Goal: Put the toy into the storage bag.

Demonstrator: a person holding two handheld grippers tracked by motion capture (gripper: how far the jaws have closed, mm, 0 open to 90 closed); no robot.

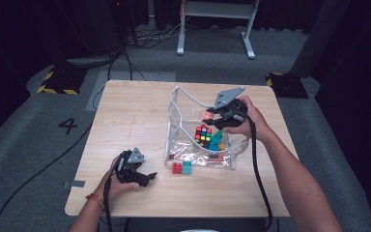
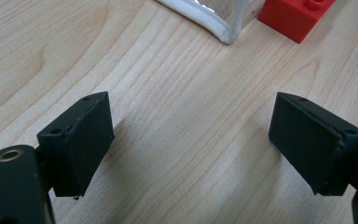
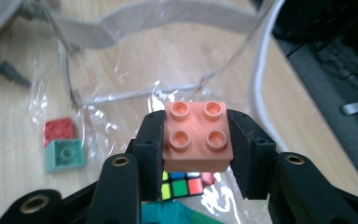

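Clamped between the black jaws of the right gripper is a salmon-pink brick, square, glossy plastic, with four round studs on top; it is gripped by its two opposite sides and held above the open mouth of a clear plastic bag edged in white piping. Inside the bag a multicoloured puzzle cube and teal pieces are seen through the crinkled film. The left gripper is rested on the table with its jaws spread apart and nothing between them. A red brick and a teal brick lie side by side just outside the bag. The table is of pale wood grain, set on grey carpet in a dark room.
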